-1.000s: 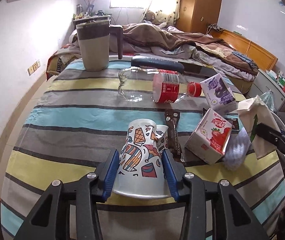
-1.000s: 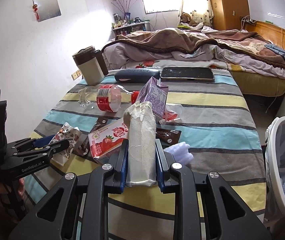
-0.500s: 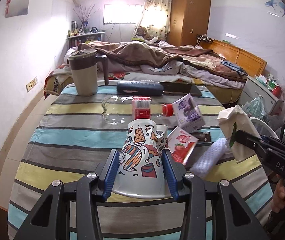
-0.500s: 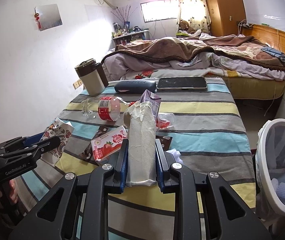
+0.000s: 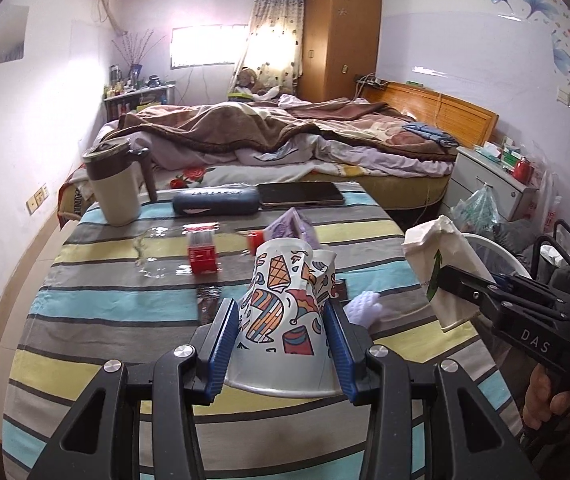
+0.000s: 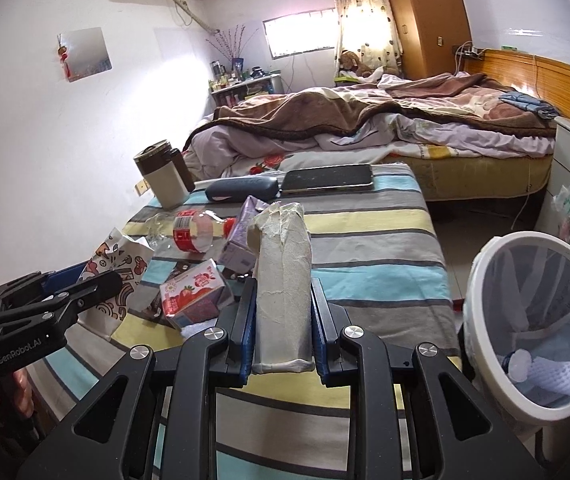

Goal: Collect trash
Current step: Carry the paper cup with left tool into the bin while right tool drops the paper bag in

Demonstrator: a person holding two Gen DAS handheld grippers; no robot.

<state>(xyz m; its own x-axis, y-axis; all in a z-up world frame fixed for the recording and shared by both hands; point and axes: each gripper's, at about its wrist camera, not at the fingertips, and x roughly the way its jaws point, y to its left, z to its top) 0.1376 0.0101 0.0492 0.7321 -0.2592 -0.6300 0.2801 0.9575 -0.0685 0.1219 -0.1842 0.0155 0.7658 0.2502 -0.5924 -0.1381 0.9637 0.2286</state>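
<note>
Left wrist view: my left gripper (image 5: pixel 283 346) is clamped on a crumpled patterned paper cup (image 5: pixel 285 308), base toward me, raised above the striped tablecloth (image 5: pixel 125 312). Beyond lie a clear plastic bottle (image 5: pixel 189 254) with a red label, a purple carton (image 5: pixel 293 228) and a white foam net (image 5: pixel 365 308). At right, my right gripper (image 5: pixel 445 284) holds a flattened white carton (image 5: pixel 443 264).

Right wrist view: my right gripper (image 6: pixel 283 320) is closed nearly flat on that white carton (image 6: pixel 283 284). A strawberry milk carton (image 6: pixel 191 294) lies on the cloth (image 6: pixel 365 240); the white mesh bin (image 6: pixel 481 320) stands beside the table on the right.
</note>
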